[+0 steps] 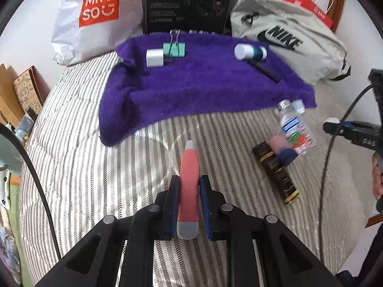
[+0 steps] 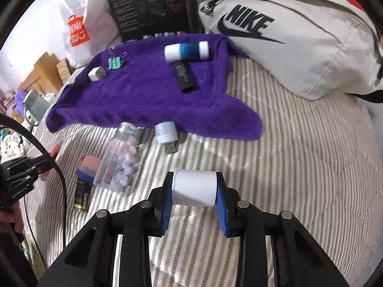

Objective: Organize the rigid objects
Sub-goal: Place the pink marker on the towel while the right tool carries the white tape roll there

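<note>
My left gripper [image 1: 189, 186] is shut on a red and grey cutter-like tool [image 1: 189, 167], held above the striped bedding. My right gripper [image 2: 194, 186] is shut on a white cylinder [image 2: 194, 187]. A purple towel [image 1: 203, 91] [image 2: 148, 100] carries a white cube charger [image 1: 154, 58] [image 2: 97, 73], a teal binder clip [image 1: 174, 49] [image 2: 116, 62], a white and teal roll [image 1: 250, 52] [image 2: 186, 51] and a black stick [image 1: 264, 69] [image 2: 185, 76]. Off the towel lie a clear bottle of pastel tablets [image 2: 119, 160] [image 1: 295, 129], a small USB light [image 2: 165, 134], a pink and blue eraser [image 2: 88, 167] and a black and gold tube [image 1: 277, 174] [image 2: 81, 195].
A white Miniso bag [image 1: 95, 16], a black box [image 1: 189, 2] and a grey Nike bag [image 2: 299, 43] line the far side of the bed. Cables [image 1: 40, 191] hang at the left. Wooden furniture [image 2: 45, 71] stands beyond the bed's left edge.
</note>
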Demonstrator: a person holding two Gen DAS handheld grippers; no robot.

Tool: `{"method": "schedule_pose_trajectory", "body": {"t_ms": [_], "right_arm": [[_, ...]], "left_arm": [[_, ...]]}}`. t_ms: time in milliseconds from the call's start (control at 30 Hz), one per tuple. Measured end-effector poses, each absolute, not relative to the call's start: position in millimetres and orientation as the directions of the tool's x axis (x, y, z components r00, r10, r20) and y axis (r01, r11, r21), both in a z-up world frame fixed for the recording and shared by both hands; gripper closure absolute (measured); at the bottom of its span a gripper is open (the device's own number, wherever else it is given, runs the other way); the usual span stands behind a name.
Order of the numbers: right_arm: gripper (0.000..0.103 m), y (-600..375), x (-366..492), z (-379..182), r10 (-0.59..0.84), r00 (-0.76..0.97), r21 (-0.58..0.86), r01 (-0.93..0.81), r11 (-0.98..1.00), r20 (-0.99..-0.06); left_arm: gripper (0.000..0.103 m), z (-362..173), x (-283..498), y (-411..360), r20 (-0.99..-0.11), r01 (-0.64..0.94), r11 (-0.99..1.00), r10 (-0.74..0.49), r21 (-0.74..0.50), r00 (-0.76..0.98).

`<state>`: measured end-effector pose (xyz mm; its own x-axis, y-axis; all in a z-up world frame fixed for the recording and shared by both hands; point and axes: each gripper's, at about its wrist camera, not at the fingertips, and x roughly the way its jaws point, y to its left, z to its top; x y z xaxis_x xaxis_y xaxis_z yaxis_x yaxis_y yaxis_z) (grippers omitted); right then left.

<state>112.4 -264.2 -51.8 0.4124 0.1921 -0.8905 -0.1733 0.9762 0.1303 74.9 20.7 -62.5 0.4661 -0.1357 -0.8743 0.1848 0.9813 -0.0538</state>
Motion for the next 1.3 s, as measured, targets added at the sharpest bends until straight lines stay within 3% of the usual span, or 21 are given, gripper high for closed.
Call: {"method": "schedule_pose_trajectory", "body": {"t_ms": [233,400,900,1300], "right_arm": [[0.071,-259,111,-52,0.206,0.403,0.132,-0.202,0.97,-0.892],[0.071,-256,118,-43,0.229,0.417,0.147,-0.22,0.964,-0.879],[0.071,-248,174,-17,0.253,0.442,0.144,-0.264,0.954,-0.861],[0.071,-236,235,-35,0.201,0.405,0.09,-0.275,0.957,-0.892]], "left_arm": [[0.086,-68,73,10,-0.875,0.209,0.978,-0.081,0.023,0.477],[0.087,-57,74,21,-0.867,0.195,0.979,-0.143,-0.054,0.477],[0.087,-9,125,21,-0.825,0.212,0.975,-0.17,-0.063,0.539],[0.087,-21,190,29,-0.836,0.199,0.978,-0.162,-0.065,0.525]]}}
